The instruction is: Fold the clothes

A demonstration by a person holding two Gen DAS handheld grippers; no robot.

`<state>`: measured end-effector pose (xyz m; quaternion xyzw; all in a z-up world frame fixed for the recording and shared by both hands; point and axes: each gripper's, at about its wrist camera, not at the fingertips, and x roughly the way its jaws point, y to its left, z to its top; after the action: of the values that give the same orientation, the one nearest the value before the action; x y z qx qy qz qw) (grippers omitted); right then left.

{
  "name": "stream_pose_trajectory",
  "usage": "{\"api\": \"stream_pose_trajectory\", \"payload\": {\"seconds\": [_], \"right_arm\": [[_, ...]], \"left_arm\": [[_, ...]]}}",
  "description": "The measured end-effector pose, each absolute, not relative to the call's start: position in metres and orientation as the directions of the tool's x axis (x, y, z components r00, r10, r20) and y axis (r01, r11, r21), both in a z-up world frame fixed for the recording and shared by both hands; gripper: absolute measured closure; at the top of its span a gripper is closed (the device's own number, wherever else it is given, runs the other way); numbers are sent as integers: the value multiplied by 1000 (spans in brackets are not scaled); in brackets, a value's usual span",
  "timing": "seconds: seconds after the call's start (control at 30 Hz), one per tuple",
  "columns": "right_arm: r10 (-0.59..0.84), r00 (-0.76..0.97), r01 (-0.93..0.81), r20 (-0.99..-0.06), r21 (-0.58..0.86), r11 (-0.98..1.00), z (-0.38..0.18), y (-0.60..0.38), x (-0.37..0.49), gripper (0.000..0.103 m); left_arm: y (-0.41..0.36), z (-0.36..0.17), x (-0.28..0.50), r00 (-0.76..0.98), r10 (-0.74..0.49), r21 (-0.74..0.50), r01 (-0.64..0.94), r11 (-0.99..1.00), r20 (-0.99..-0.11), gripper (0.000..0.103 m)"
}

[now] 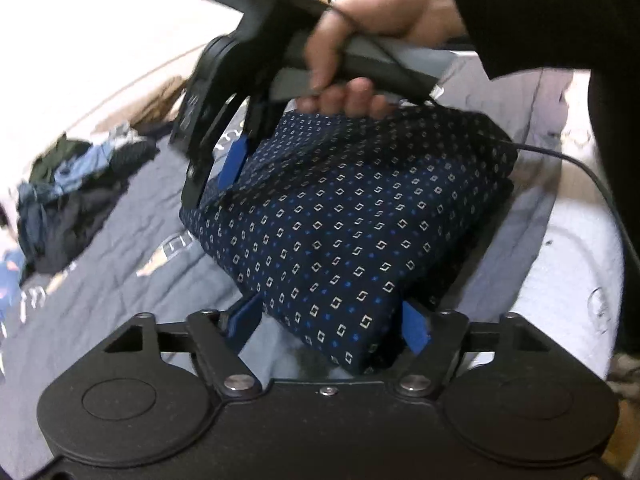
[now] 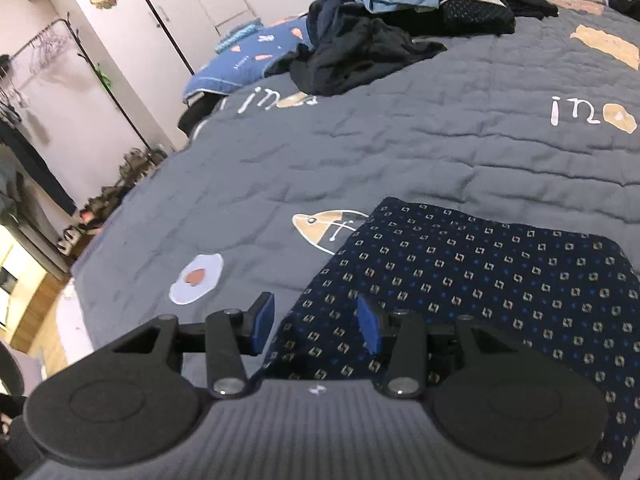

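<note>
Bedroom; grey quilted bed (image 2: 400, 152) as folding surface. Folded navy patterned garment (image 1: 352, 224) flat at near edge, compact for stacking. Left hand-held gripper (image 1: 328, 332) astride garment's near corner, pads apart, no pinch visible. Right hand-held gripper (image 2: 316, 322) parted over opposite edge, grasping nothing. Unfolded clothes pile (image 2: 400, 20) well apart, awaiting folding.

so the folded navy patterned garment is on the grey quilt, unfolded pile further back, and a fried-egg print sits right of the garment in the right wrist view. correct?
One thing is off: the fried-egg print lies left of the folded navy patterned garment, not right, as the right wrist view shows. The rest stands: the garment rests on the grey quilt, and the unfolded pile is further back.
</note>
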<state>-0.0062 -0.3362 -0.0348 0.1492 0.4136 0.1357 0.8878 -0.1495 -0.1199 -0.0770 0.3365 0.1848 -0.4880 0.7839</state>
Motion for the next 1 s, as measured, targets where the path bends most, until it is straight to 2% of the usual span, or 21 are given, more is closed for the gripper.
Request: {"api": "stream_pose_trajectory", "payload": {"seconds": [0.03, 0.27, 0.33, 0.4, 0.43, 0.53, 0.63, 0.73, 0.8, 0.9, 1.0], "right_arm": [[359, 617, -115, -701, 371, 921, -35, -335, -3, 58], [353, 575, -95, -738, 369, 925, -46, -335, 14, 58], [351, 584, -108, -732, 358, 927, -52, -332, 11, 60], [335, 599, -107, -727, 341, 934, -57, -329, 11, 79], [325, 606, -97, -726, 338, 936, -60, -329, 11, 100], [307, 647, -13, -698, 393, 920, -64, -340, 14, 103], [228, 725, 60, -650, 388, 920, -56, -350, 12, 103], [270, 725, 63, -634, 451, 890, -53, -359, 14, 103], [339, 707, 3, -621, 482, 876, -52, -357, 15, 103], [402, 670, -63, -624, 491, 869, -46, -347, 12, 99], [408, 665, -97, -625, 469, 878, -39, -339, 4, 98]], "left_arm": [[-122, -78, -149, 451, -640, 350, 891, 288, -622, 52], [-125, -84, -147, 448, -631, 362, 892, 270, -634, 61], [-125, -84, -145, 436, -631, 345, 899, 270, -642, 67], [-124, -82, -142, 420, -635, 322, 907, 271, -649, 72], [-123, -81, -142, 412, -638, 312, 911, 269, -651, 76], [-120, -75, -144, 378, -653, 291, 925, 244, -656, 83], [-117, -69, -147, 352, -663, 280, 935, 217, -660, 84], [-116, -71, -148, 353, -654, 289, 934, 209, -669, 84], [-114, -70, -142, 354, -652, 272, 935, 227, -670, 82], [-104, -54, -123, 281, -673, 149, 957, 248, -685, 73], [-88, -36, -105, 230, -724, 22, 959, 284, -651, 69]]}}
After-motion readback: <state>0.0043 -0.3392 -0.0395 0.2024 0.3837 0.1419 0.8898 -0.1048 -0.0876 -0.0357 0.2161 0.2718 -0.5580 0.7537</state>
